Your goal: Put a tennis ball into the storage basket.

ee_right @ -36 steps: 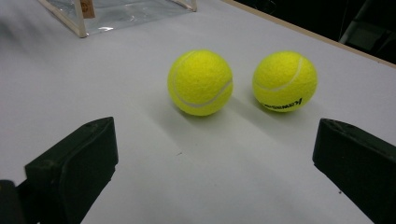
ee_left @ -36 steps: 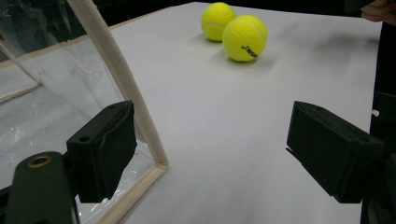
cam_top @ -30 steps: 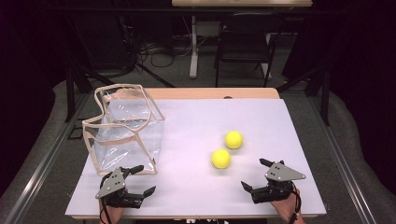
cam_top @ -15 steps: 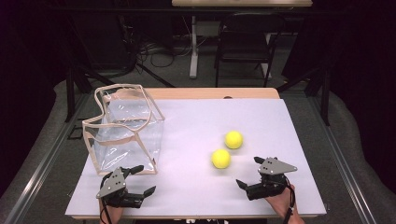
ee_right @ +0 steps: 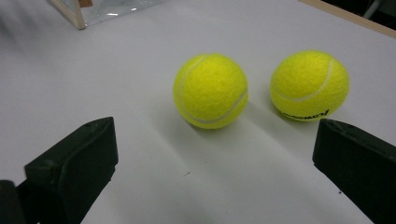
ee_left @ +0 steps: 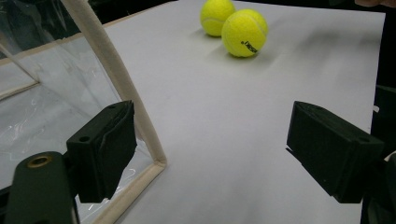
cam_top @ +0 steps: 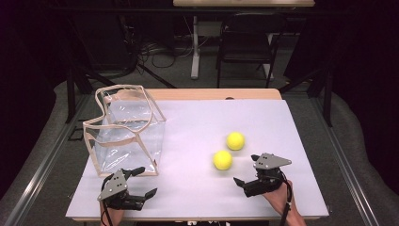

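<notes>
Both fingers of the right gripper (cam_top: 247, 170) stand spread wide, empty, with the nearer tennis ball (cam_top: 222, 160) just ahead between them and the second tennis ball (cam_top: 235, 141) beyond. Left gripper (cam_top: 142, 182) fingers are spread too, one seemingly beside the clear bag (cam_top: 124, 132) corner.

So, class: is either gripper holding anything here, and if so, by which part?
Nothing is held. The left gripper and right gripper both stand open and empty; the tennis balls lie free.
</notes>
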`<state>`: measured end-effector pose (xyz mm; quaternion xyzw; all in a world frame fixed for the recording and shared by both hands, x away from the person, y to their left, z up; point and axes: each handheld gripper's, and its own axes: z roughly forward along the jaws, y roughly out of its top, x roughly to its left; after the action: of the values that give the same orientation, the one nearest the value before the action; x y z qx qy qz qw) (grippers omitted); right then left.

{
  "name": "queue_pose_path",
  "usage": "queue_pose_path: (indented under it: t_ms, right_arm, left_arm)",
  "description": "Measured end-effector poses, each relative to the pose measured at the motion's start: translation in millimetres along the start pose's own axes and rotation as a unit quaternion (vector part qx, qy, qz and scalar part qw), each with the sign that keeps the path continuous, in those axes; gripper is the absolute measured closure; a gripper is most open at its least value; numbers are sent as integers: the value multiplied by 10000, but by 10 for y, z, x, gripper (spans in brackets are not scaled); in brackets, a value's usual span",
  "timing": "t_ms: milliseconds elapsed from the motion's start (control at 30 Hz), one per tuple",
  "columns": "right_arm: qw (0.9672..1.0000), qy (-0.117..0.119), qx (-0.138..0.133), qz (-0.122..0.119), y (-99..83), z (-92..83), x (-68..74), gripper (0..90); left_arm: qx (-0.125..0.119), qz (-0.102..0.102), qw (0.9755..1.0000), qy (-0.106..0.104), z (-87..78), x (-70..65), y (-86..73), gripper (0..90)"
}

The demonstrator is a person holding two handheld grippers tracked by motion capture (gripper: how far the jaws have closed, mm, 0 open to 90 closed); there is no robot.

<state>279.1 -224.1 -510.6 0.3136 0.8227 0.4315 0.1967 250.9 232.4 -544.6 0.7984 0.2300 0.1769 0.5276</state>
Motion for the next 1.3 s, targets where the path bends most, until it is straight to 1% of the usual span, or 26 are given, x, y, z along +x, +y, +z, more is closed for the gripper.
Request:
queue_pose_path:
  t_ms: [333, 367, 667, 1300]
  right_arm:
    - [9999, 48, 87, -21, 92, 55, -21, 0]
    - [9999, 79, 98, -25, 114, 75, -24, 0]
    - [9998, 126, 155, -60, 210, 178, -28, 0]
    - [9993, 211, 291, -55, 315, 371, -63, 0]
  left_arm:
    - [17, 30, 10000, -16, 8, -11, 1, 158]
    - [3, 54, 10000, 2, 6, -15, 2, 158]
    - [17, 58, 10000, -5, 5, -15, 1, 158]
    - [48, 74, 10000, -26, 14, -17, 5, 158]
